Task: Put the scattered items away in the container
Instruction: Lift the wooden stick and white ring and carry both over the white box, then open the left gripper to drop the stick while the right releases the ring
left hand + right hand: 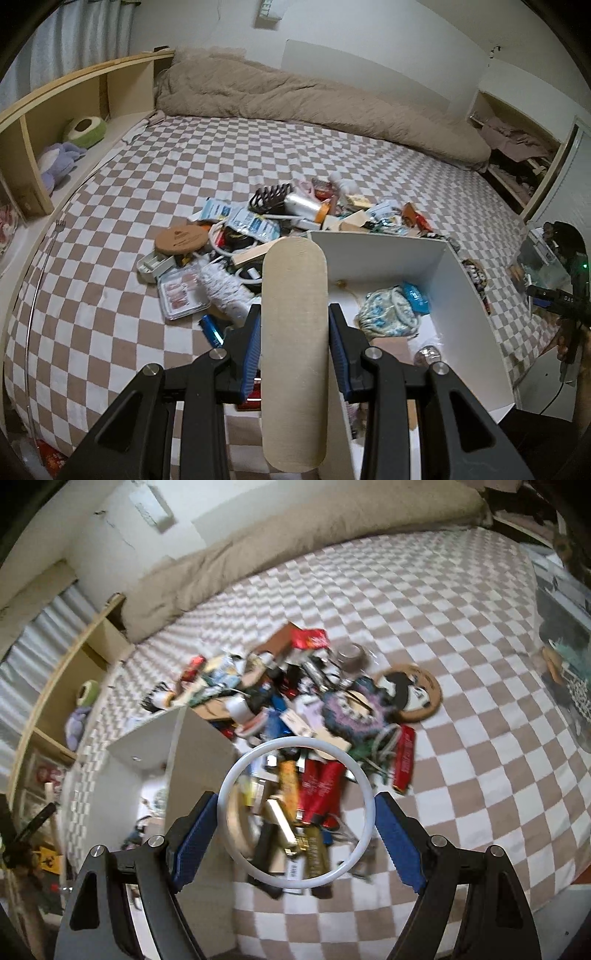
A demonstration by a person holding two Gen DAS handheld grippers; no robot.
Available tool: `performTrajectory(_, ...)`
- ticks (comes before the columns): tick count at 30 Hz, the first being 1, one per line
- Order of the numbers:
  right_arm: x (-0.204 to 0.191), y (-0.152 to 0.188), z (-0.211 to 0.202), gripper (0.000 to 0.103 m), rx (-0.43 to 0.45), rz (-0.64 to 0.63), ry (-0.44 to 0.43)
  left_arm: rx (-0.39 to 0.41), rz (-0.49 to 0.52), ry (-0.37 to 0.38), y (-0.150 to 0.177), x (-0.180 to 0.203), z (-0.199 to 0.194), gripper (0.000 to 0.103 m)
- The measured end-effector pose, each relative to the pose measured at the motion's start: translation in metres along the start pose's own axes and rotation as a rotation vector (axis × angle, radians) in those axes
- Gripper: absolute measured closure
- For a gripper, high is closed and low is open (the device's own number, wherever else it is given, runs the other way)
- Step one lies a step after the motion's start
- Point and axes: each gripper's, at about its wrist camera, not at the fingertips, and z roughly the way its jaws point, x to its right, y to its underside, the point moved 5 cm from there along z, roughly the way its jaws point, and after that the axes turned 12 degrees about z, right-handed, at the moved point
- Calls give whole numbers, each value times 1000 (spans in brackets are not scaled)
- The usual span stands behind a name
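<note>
White letters reading "DAS" are showing on the black bar of the right gripper (pixel 557 295), which is hanging just beyond the right wall of the white box (pixel 469 288). Print on the packets and tubes in the pile beside that box is staying too blurred to read.

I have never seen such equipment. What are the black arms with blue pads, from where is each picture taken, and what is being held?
They are two hand-held grippers, each carrying a wide-angle camera looking along its fingers. One picture comes from the left gripper, one from the right gripper. Both look at a checkered bed with a pile of small items beside a white box. The left one is shut on a flat wooden stick. The right one stands wide around a white ring, apparently gripping it.
</note>
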Motion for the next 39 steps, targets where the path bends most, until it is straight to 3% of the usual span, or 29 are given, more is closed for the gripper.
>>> performTrajectory(8, -51, 12, -7, 18, -3, -83, -100, 14, 43, 30, -9, 26, -4, 69)
performTrajectory(23, -131, 50, -2, 19, -62, -248, -197, -37, 183, 93, -3, 91, 9, 69)
performTrajectory(33, -155, 68, 9, 19, -109, -304, -198, -133, 279, 73, 17, 119, 34, 69)
performTrajectory(39, -159, 71, 14, 18, -121, -310, -194, -138, 285, 27, 13, 118, 43, 69)
